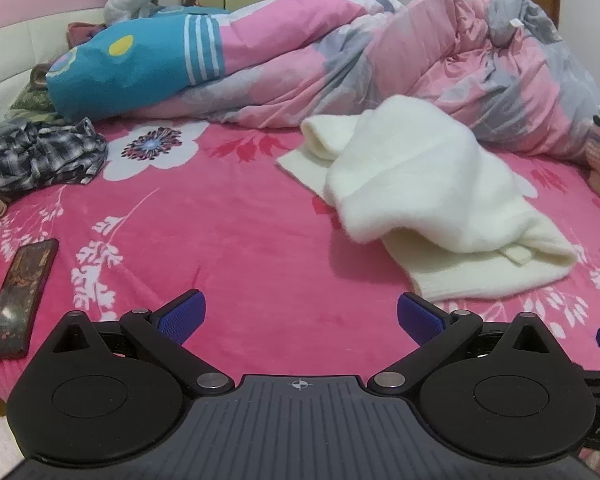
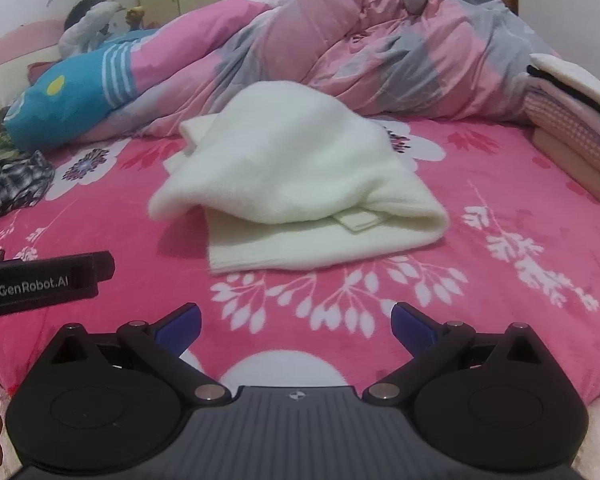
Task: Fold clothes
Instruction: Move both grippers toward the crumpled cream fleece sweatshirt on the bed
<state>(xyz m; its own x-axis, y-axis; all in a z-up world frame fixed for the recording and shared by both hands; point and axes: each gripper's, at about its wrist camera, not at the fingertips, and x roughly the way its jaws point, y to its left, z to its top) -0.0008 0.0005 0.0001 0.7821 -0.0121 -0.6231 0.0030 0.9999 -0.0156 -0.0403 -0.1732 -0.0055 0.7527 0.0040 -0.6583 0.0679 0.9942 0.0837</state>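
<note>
The left gripper and right gripper both hang above the pink floral fleece bedspread, blue-padded fingers spread apart, holding nothing. Ahead of them lies the cream fuzzy knitted garment, loosely folded, apart from both grippers. Its long axis runs from the near hem back toward the rumpled pink-and-grey quilt. A crumpled plaid shirt sits far left.

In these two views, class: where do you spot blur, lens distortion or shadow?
Left wrist view: fisheye bends the bed edges, corners go dark; the white garment has a smeared near-left edge and casts a soft shadow. Right wrist view: same curving, and the garment's left edge is blurred too, while the gripper stays sharp.
</note>
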